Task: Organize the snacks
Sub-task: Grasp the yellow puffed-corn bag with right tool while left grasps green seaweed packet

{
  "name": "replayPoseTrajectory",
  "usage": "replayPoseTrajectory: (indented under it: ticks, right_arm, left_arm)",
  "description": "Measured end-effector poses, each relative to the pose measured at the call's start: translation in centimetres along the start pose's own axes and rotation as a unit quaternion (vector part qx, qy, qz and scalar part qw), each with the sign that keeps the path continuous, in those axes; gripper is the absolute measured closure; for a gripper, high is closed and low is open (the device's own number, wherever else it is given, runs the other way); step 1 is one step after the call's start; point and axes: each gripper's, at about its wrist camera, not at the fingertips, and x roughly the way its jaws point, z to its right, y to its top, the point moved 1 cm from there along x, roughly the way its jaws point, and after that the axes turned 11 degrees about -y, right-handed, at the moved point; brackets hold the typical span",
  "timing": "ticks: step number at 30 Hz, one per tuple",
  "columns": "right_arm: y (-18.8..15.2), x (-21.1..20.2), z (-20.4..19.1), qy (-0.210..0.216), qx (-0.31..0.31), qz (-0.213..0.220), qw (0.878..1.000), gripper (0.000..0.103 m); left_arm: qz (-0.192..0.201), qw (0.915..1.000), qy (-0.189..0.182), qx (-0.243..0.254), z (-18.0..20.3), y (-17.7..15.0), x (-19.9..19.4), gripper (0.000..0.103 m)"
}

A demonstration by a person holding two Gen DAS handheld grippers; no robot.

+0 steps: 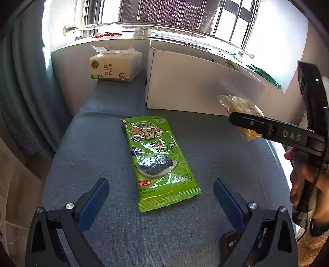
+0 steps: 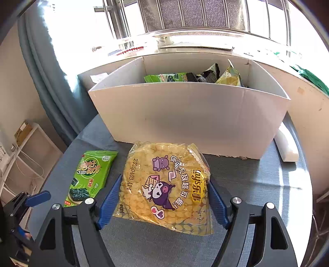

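1. Fingers [image 2: 115, 197] of the right gripper [image 2: 162, 200] sit on either side of the yellow chip bag [image 2: 164, 184], their blue pads against its two edges, pinching it lightly where it lies on the worktop [image 2: 257, 184].
2. Fingers [image 1: 94, 203] of the left gripper [image 1: 161, 202] are spread wide and hold nothing; the green seaweed packet [image 1: 158, 160] lies flat just ahead of them, between their tips.
3. Both snacks lie in front of the white cardboard box [image 2: 185, 115]: the chip bag close to its front wall, the seaweed packet to the left of the chip bag, the two near but apart.
4. Inside the box, more snack packets [image 2: 191, 77] show above its rim, green, dark and yellow.
5. A grey-blue woven cloth covers the worktop under the box.
6. Left of the box, a pack of tissues [image 1: 115, 65] stands against a low white ledge [image 1: 67, 67].
7. Behind the box runs a sunlit windowsill [image 2: 195, 44] under a barred window [image 2: 195, 14].
8. A blue-grey curtain [image 2: 47, 78] hangs to the left of the box, with a white shelf unit [image 2: 30, 152] lower down beside the worktop.
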Motion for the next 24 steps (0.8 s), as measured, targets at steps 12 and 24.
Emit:
replayPoseTrajectory:
  ticks: [12, 24]
  right_arm:
    - [-3.8, -7.8, 2.4, 0.016, 0.035, 0.047, 0.998, 0.021]
    - [-4.5, -6.0, 3.0, 0.041, 0.065, 0.039, 0.996, 0.021]
  left_arm:
    - [-0.037, 0.9969, 0.069, 0.013, -0.2, 3.2, 6.0, 0.017]
    - [0.071, 0.9947, -0.054, 0.051, 2.5, 3.6, -3.5, 0.039]
